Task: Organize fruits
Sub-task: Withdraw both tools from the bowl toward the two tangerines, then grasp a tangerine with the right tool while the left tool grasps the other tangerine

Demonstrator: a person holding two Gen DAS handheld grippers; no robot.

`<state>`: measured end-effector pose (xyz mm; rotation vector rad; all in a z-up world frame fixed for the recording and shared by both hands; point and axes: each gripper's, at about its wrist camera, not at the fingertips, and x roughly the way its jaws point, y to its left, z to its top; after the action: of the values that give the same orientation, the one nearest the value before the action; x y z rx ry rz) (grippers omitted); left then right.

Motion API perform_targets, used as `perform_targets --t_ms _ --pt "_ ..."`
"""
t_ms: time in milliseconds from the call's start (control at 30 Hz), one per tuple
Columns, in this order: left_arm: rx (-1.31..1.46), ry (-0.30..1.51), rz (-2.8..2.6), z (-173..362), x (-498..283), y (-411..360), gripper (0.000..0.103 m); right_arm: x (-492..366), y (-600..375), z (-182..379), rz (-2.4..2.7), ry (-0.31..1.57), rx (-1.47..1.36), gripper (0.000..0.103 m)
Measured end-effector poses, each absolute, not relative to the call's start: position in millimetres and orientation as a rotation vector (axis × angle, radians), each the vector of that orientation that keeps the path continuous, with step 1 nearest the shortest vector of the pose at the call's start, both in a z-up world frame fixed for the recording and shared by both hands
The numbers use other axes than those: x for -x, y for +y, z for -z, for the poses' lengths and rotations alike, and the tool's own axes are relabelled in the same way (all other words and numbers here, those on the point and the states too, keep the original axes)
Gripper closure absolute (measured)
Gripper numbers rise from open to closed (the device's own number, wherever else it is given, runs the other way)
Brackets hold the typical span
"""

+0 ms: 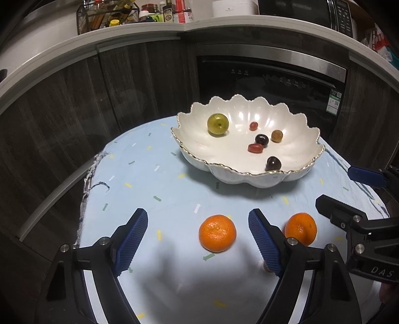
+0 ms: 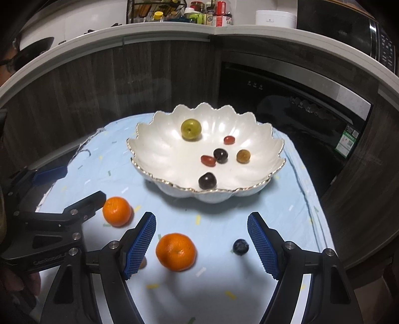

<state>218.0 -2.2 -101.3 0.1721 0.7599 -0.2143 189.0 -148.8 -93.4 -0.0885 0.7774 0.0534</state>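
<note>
A white scalloped bowl (image 1: 219,172) (image 2: 154,139) stands on the blue cloth and holds a green fruit (image 1: 217,124) (image 2: 190,129) and several small red, dark and tan fruits. Two oranges lie on the cloth in front of it. My left gripper (image 1: 198,239) is open, with one orange (image 1: 217,233) (image 2: 117,211) between its fingers. My right gripper (image 2: 201,243) is open, with the other orange (image 2: 175,251) (image 1: 300,228) and a small dark blue berry (image 2: 240,246) between its fingers. A small brown fruit (image 2: 143,263) peeks from behind the right gripper's left finger.
The table is covered by a light blue patterned cloth (image 1: 149,174) whose edges drop off left and right. Dark wood cabinets and a black built-in appliance (image 1: 269,79) stand behind. A counter above carries bottles and a rack (image 1: 107,15).
</note>
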Motion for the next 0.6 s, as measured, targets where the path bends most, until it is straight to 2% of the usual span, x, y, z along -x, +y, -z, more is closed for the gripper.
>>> perform_targets --t_ms 167,600 --pt "-0.182 0.778 0.229 112 -221 -4 0.028 -190 -147 101 -0.064 0.794 0.101 0.026" --pt "-0.184 0.813 0.253 131 -228 -8 0.030 -193 -142 120 -0.100 0.841 0.105 0.027"
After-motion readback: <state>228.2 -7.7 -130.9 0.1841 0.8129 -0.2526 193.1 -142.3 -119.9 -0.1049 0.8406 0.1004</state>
